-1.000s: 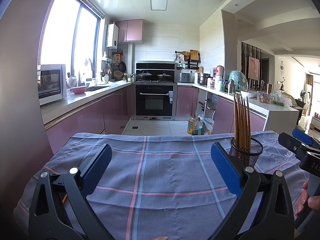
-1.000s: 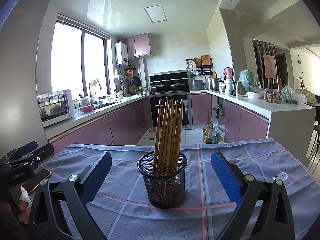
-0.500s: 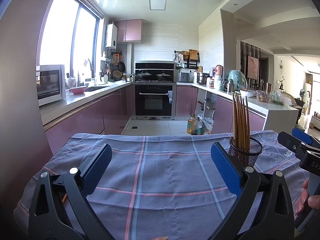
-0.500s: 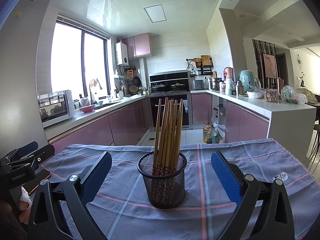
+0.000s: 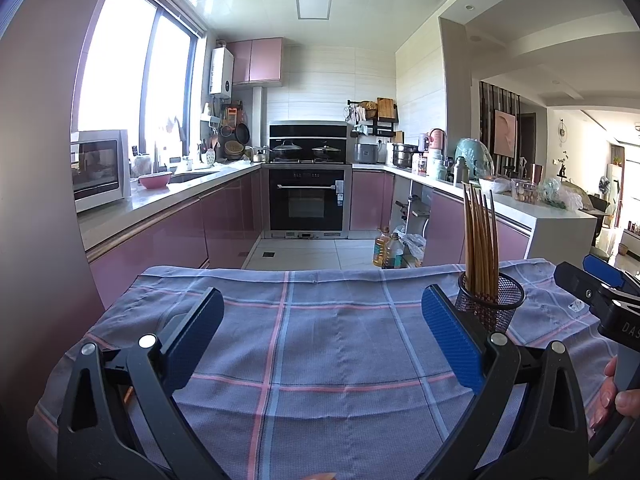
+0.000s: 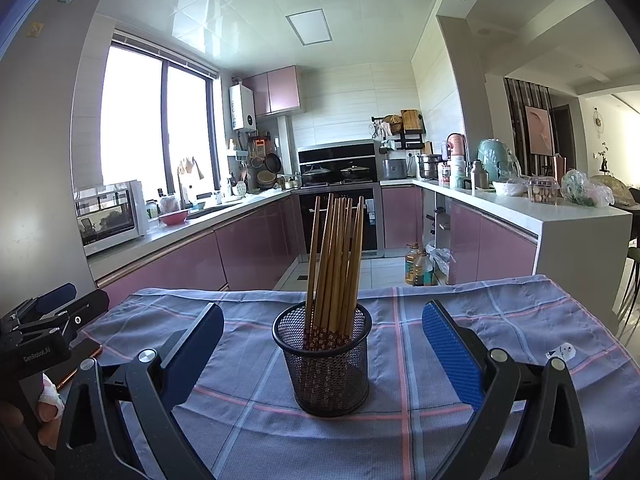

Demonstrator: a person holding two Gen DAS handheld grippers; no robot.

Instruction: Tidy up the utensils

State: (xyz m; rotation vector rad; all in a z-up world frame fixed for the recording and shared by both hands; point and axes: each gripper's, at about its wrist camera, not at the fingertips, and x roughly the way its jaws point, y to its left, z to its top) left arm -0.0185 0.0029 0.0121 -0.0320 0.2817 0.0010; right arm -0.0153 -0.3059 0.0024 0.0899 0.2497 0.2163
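Black mesh holder [image 6: 325,360] stood upright on checked cloth [image 6: 500,320], wooden chopsticks [image 6: 335,264] bundled inside. Right gripper [image 6: 322,354] hovered with jaws spread wide either side of holder, clutching nothing. Left gripper [image 5: 320,338] sat left of holder, jaws likewise spread, empty.

A grey-blue cloth [image 6: 460,320] checked with pink and pale-blue lines, black mesh holder [image 6: 326,364], brown chopsticks [image 6: 336,256].
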